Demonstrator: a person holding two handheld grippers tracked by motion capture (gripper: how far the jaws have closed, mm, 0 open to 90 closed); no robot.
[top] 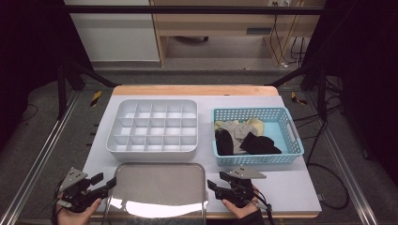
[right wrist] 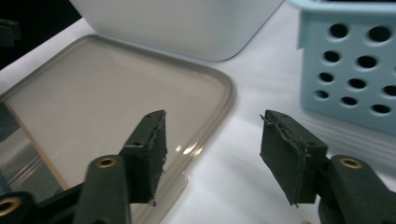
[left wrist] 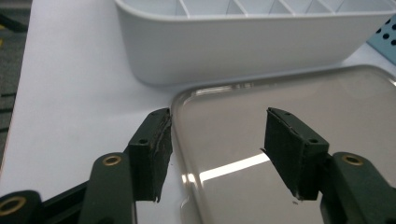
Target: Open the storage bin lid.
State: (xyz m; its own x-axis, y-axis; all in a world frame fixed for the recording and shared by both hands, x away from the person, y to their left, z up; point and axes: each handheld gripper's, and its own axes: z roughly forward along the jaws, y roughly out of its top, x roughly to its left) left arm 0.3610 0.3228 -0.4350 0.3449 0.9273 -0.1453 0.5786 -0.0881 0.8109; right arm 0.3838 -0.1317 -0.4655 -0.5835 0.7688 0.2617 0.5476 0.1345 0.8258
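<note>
A clear, greyish plastic lid (top: 159,185) lies flat at the table's front edge, between my two grippers. My left gripper (top: 107,180) is at its left rim with the jaws wide open. In the left gripper view the left gripper (left wrist: 215,135) has one pad beside the lid (left wrist: 289,102) rim and the other above its surface, pressing on nothing. My right gripper (top: 215,180) is open at the lid's right rim. In the right gripper view the right gripper (right wrist: 212,135) straddles the corner of the lid (right wrist: 107,88) without gripping it.
A white divided organiser box (top: 155,124) stands just behind the lid. To its right a light blue perforated basket (top: 293,136) holds several socks, black and pale. Bare white table surface lies in front of the basket.
</note>
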